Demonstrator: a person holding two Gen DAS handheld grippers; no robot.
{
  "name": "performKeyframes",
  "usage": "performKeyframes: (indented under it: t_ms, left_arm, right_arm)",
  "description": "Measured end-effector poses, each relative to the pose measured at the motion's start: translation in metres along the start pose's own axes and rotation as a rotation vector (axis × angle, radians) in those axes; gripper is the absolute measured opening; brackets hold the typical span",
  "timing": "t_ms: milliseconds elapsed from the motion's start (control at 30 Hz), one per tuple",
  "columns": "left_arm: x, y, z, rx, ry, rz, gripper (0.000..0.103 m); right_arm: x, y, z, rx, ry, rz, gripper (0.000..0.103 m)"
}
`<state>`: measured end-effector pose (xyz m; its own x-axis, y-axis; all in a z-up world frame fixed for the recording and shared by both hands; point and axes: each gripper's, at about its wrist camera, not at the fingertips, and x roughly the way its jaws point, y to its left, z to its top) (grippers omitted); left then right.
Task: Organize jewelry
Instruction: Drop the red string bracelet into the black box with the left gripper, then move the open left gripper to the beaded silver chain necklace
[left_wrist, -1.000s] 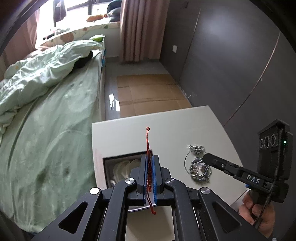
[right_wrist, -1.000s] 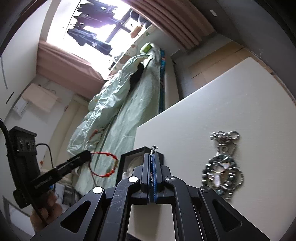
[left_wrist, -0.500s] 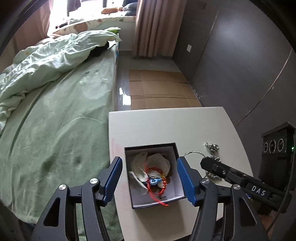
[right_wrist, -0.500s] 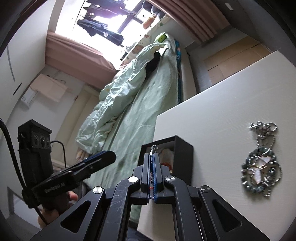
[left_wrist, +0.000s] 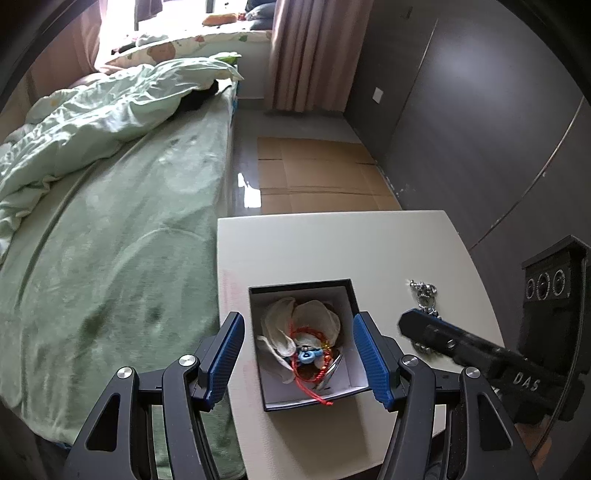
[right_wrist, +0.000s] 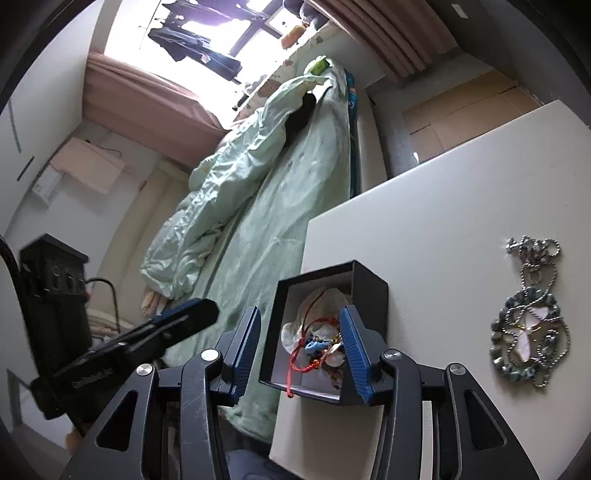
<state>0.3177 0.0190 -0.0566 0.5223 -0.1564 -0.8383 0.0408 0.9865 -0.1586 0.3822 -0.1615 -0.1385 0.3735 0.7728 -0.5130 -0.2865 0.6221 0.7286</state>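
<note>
so the red bracelet (left_wrist: 312, 354) lies in the box (left_wrist: 354, 295) at the desk's (left_wrist: 332, 247) left edge, both grippers' jaws apart and empty (the silver necklace (right_wrist: 528, 325), near the right edge, looks next).

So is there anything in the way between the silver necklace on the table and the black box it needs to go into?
Nothing visible. The silver necklace lies on bare table beside the black box, whose top is open. The box already holds a red bracelet and other pieces.
</note>
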Motion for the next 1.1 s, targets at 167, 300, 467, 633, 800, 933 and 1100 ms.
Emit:
performKeyframes:
  t_ms: [167,300,467,633,800,933,1100]
  left_arm:
    - [0.006,-0.012,0.000,0.019,0.005,-0.017,0.063]
    - [0.011,-0.027,0.001,0.041,0.007,-0.034,0.063]
    - [0.022,-0.049,0.001,0.074,0.015,-0.057,0.063]
    - [0.032,-0.072,-0.001,0.116,0.022,-0.082,0.063]
    - [0.043,-0.090,-0.002,0.141,0.031,-0.101,0.063]
    - [0.054,-0.103,-0.003,0.157,0.048,-0.116,0.063]
    - [0.069,-0.118,-0.008,0.190,0.076,-0.127,0.056]
  right_arm:
    - [-0.020,-0.013,0.003,0.017,-0.028,-0.038,0.046]
    - [-0.035,-0.025,0.007,0.040,-0.051,-0.067,0.046]
    - [-0.057,-0.044,0.009,0.080,-0.079,-0.110,0.046]
    - [-0.076,-0.065,0.010,0.121,-0.100,-0.167,0.046]
    - [-0.089,-0.080,0.008,0.147,-0.107,-0.204,0.046]
    - [-0.098,-0.090,0.008,0.165,-0.112,-0.221,0.046]
    - [-0.108,-0.100,0.007,0.186,-0.121,-0.243,0.046]
